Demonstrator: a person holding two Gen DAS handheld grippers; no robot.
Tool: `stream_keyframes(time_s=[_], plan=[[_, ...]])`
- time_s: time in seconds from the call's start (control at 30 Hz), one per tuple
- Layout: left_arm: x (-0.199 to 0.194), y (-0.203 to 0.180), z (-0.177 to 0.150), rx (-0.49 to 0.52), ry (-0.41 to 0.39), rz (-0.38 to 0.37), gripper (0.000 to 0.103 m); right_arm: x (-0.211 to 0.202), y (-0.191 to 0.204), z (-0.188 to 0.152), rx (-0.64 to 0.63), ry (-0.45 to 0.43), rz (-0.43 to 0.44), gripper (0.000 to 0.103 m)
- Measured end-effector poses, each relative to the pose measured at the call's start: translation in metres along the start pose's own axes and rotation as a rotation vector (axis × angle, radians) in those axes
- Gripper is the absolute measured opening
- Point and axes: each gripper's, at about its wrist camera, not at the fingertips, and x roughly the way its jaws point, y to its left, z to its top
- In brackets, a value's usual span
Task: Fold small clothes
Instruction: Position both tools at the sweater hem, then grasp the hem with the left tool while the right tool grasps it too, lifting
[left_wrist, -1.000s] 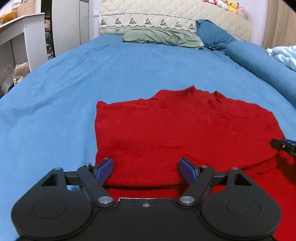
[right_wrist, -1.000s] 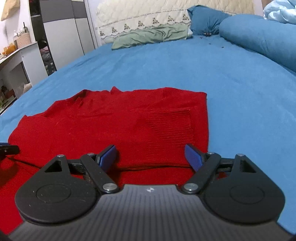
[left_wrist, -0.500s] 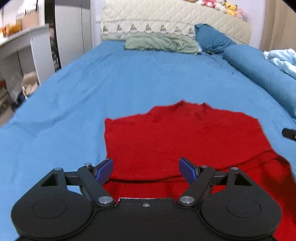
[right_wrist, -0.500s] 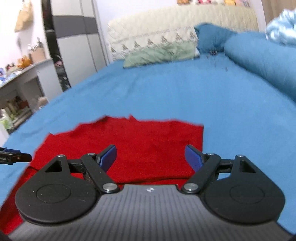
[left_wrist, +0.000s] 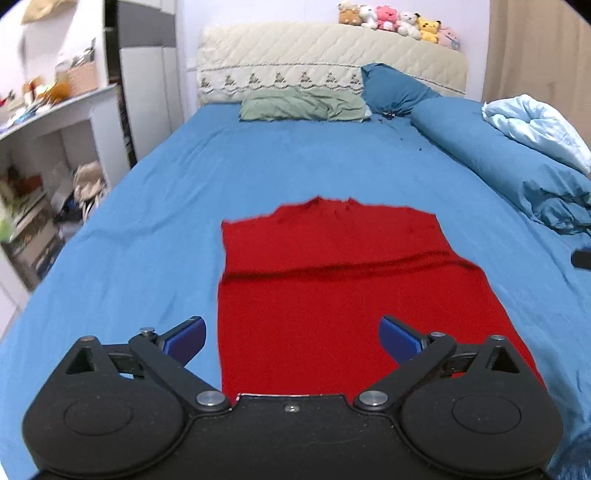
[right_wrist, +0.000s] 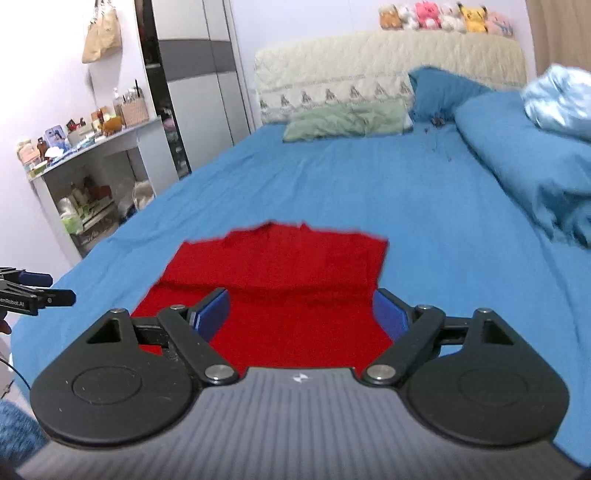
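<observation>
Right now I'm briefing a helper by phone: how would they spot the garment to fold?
Start from the wide bed covered by a blue cotton sheet. On its near half, in front of the sage-green pillow at the quilted headboard, lies the flat red knitted sweater. It is the only red thing on the bed, with one crosswise fold ridge.

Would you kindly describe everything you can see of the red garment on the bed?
The red garment is a bright red top of soft, knit-looking fabric, lying flat on the blue bedsheet. Its small collar notch points toward the headboard at the far edge. A raised crease runs across it from side to side, where a layer appears folded over. Its side edges are fairly straight, so the sleeves seem tucked in. The left gripper and right gripper hover at its near end, jaws wide apart, gripping nothing.
</observation>
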Motion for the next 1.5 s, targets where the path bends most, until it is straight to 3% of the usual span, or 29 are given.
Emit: stream_keyframes(time_s=[0.3,0.43,0.6,0.67,0.77,1.07,1.13,1.17,1.3,1.37,1.4,1.5], plan=[[-0.020,0.029,-0.103,-0.219,0.056,-0.029,0.100,-0.035,0.002,-0.098,0.077,0.127,-0.122,0.100],[-0.006,0.039,-0.135,-0.294,0.101,-0.018,0.090,-0.030,0.000,-0.134,0.119,0.201,-0.167,0.097],[0.010,0.038,-0.150,-0.283,0.126,0.004,0.083,-0.015,-0.006,-0.164,0.179,0.267,-0.192,0.092],[0.015,0.040,-0.154,-0.281,0.126,-0.002,0.073,-0.008,-0.005,-0.170,0.191,0.279,-0.201,0.090],[0.024,0.041,-0.162,-0.282,0.150,0.012,0.069,0.002,-0.004,-0.175,0.189,0.286,-0.210,0.089],[0.032,0.043,-0.172,-0.286,0.161,0.031,0.066,0.026,-0.002,-0.180,0.135,0.293,-0.228,0.071],[0.032,0.042,-0.172,-0.275,0.157,0.027,0.056,0.030,-0.001,-0.180,0.119,0.291,-0.227,0.059],[0.032,0.039,-0.172,-0.268,0.158,0.025,0.047,0.031,0.000,-0.180,0.109,0.291,-0.225,0.056],[0.031,0.035,-0.171,-0.252,0.159,0.023,0.029,0.033,0.002,-0.181,0.104,0.278,-0.220,0.041],[0.029,0.036,-0.169,-0.260,0.162,0.017,0.010,0.032,-0.001,-0.181,0.115,0.273,-0.220,0.031],[0.028,0.036,-0.168,-0.264,0.162,0.015,0.008,0.032,-0.003,-0.180,0.121,0.271,-0.216,0.023],[0.023,0.035,-0.163,-0.266,0.141,0.010,0.007,0.027,-0.007,-0.176,0.145,0.264,-0.196,0.022]])
